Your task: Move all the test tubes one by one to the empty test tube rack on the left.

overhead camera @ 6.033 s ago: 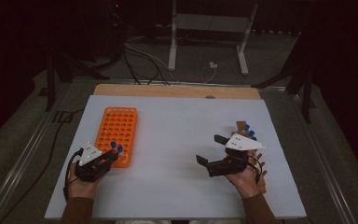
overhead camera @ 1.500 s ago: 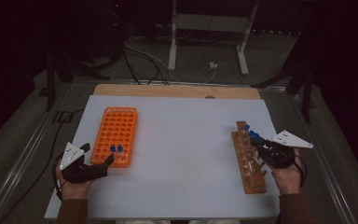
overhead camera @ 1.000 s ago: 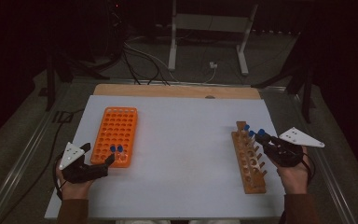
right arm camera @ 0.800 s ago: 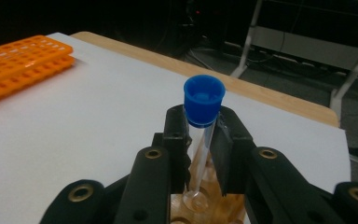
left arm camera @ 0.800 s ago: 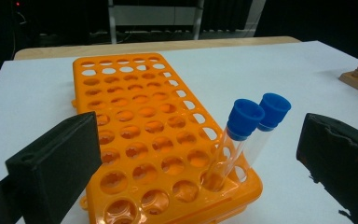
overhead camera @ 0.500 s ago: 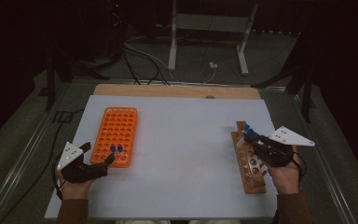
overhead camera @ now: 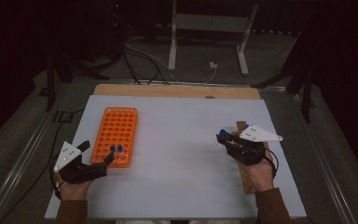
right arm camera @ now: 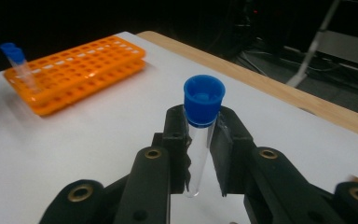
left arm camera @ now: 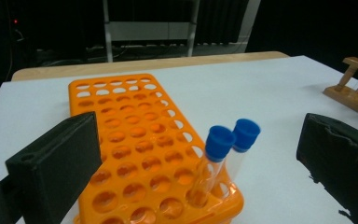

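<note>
An orange rack point(overhead camera: 116, 134) lies at the table's left, with two blue-capped tubes point(overhead camera: 116, 150) standing at its near right corner. They appear again as tubes point(left arm camera: 224, 154) in the orange rack point(left arm camera: 135, 135) in the left gripper view. My left gripper point(overhead camera: 95, 156) rests open just in front of that rack, its jaws wide apart. At the right, my right gripper point(overhead camera: 223, 138) is shut on a clear blue-capped tube point(right arm camera: 202, 126), held upright above the white mat. A wooden rack point(overhead camera: 245, 172) lies under the right hand, mostly hidden.
A white mat point(overhead camera: 177, 140) covers the table, with a wooden strip point(overhead camera: 177, 91) along its far edge. Metal rails run down both sides. Cables and a stand's legs point(overhead camera: 209, 46) lie on the dark floor beyond. The wooden rack's end point(left arm camera: 354, 88) shows far right in the left gripper view.
My right gripper has moved left from the wooden rack with the tube in it. The left gripper has stayed by the orange rack.
</note>
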Motion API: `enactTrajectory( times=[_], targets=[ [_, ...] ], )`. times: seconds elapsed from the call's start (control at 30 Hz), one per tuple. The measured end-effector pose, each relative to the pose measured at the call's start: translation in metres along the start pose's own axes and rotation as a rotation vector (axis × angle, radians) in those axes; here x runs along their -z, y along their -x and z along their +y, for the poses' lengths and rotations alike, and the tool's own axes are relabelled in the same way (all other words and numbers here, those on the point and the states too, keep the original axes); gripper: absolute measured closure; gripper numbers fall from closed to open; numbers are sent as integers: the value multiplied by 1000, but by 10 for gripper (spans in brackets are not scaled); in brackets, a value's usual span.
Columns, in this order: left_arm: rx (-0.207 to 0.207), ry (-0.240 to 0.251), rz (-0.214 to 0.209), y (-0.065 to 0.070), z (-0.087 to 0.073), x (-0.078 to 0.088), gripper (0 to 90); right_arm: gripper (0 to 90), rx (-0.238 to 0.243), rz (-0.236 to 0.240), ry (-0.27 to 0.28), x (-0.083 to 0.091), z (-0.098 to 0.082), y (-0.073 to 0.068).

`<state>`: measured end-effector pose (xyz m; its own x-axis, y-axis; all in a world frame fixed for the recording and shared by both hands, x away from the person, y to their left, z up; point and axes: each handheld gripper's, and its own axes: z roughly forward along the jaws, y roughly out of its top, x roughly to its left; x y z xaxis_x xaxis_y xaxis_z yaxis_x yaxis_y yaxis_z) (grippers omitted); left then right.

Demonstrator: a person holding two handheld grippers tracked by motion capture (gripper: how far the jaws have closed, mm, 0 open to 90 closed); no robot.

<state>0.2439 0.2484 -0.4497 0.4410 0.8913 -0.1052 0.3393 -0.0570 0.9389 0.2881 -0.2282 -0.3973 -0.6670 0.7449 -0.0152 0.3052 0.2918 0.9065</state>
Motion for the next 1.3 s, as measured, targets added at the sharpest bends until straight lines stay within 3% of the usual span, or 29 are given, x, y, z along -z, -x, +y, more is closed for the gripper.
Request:
enactTrajectory(
  times=[0.33, 0.6, 0.77, 1.03, 1.3],
  targets=[
    [-39, 17, -32, 14, 10, 1, 5, 766, 17, 79, 3, -27, 17, -29],
    [-77, 1, -50, 30, 18, -2, 5, 766, 7, 138, -2, -47, 20, -50],
    [-86, 15, -61, 37, 23, -1, 6, 766, 15, 171, 3, -56, 25, -62],
    [-86, 20, -140, 54, 28, -6, 6, 766, 23, 218, -9, -69, 32, -80],
    [-122, 2, -206, 75, 32, -18, 7, 765, 37, 253, -18, -78, 36, -93]
  ],
)
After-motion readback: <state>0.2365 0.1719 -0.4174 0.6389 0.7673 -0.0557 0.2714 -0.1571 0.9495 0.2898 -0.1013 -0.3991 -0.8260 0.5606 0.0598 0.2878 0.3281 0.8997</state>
